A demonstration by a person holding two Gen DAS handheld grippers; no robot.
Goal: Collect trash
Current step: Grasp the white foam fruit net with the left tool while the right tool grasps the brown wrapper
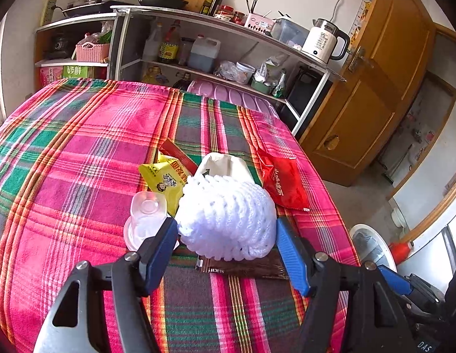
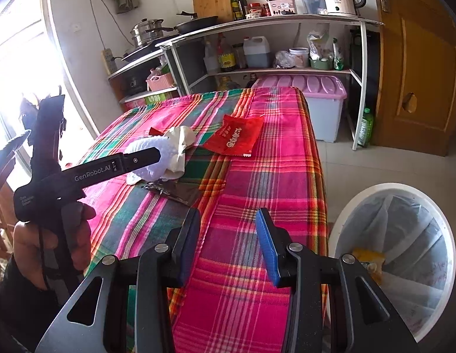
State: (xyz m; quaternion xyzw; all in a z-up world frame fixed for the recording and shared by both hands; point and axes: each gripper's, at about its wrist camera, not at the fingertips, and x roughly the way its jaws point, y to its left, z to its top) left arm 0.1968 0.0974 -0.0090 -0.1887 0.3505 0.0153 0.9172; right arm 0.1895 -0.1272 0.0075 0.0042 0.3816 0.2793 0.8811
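On the tablecloth, the left gripper [image 1: 226, 253] stands wide around the white foam net [image 1: 226, 214]. Close gently, centred. The right gripper [image 2: 228, 247] hangs half-open, empty.

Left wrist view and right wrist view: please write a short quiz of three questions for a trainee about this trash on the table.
1. True or false: the left gripper has its jaws open around the white foam net.
2. Which item lies under the foam net: A) red packet, B) dark brown wrapper, C) yellow packet?
3. Fill in: the right gripper holds ____, and the trash bin stands to its right.

Key: 1 true; 2 B; 3 nothing.
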